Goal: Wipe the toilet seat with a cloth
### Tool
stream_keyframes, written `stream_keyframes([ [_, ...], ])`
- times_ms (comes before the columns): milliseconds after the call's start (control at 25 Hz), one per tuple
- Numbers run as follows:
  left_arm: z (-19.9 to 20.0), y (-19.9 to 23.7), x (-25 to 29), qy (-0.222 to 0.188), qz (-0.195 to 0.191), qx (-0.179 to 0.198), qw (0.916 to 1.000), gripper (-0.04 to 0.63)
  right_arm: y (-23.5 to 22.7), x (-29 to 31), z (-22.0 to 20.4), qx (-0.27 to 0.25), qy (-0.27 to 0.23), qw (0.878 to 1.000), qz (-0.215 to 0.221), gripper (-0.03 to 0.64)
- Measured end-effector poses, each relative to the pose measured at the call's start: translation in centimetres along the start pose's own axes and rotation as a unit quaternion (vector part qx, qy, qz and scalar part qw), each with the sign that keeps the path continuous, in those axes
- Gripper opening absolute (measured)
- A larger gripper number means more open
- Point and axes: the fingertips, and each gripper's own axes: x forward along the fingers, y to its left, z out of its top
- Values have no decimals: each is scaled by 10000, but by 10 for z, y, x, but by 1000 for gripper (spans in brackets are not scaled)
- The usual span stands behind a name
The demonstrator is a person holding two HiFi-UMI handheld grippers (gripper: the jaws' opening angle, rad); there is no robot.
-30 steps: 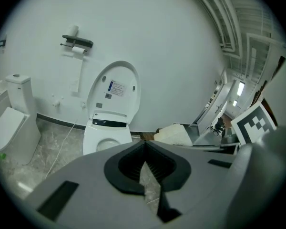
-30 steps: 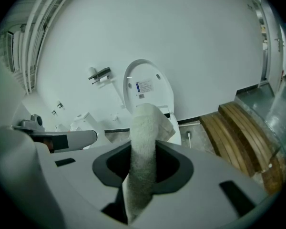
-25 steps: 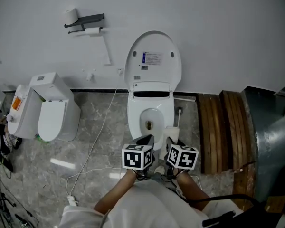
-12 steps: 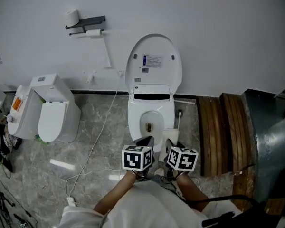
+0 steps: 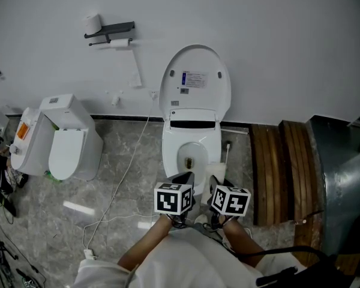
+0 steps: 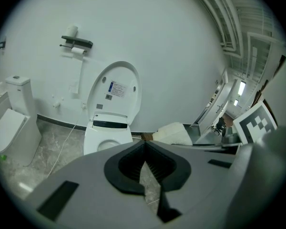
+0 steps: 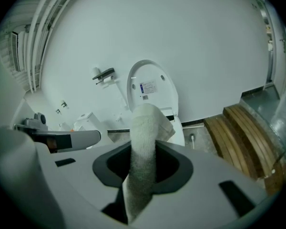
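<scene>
From the head view, the toilet's seat point(image 5: 173, 146) lies down over the bowl in the middle of the floor, with the lid point(image 5: 195, 80) up against the wall at 12 o'clock. At 6 o'clock from the bowl, the person holds both tools side by side, close to the body. The left tongs point(image 5: 183, 179) are at about 7 o'clock and the right tongs point(image 5: 218, 182) at about 5. A white cloth point(image 5: 216, 170) pokes out ahead of the right tongs, just beside the bowl's near right corner. I cannot tell whether it touches the seat. A second toilet point(image 5: 66, 143) stands at 9 o'clock, wooden planks point(image 5: 282, 167) lie at 3 o'clock, and a cable point(image 5: 125, 173) trails across the floor between the two toilets.

In the left gripper view, the left tongs point(image 6: 144, 147) are clenched tip to tip with nothing between them. The seat point(image 6: 107, 140) sits beyond them at 11 o'clock. The cloth point(image 6: 174, 133) shows at 1 o'clock, to the right of the toilet.

In the right gripper view, the right tongs point(image 7: 143, 159) are clamped on the cloth point(image 7: 144, 128), which rises out of them as a thick folded roll toward 12 o'clock. It covers most of the seat behind it. The lid point(image 7: 152, 87) stands above it, and the planks point(image 7: 240, 132) lie at 3 o'clock.
</scene>
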Motion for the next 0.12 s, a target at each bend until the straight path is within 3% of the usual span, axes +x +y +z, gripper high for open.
stream_keyframes([
  [120,-1,0,1,21,-13,-72,10000,11,-1,0,1,24,-7,10000,13,100],
])
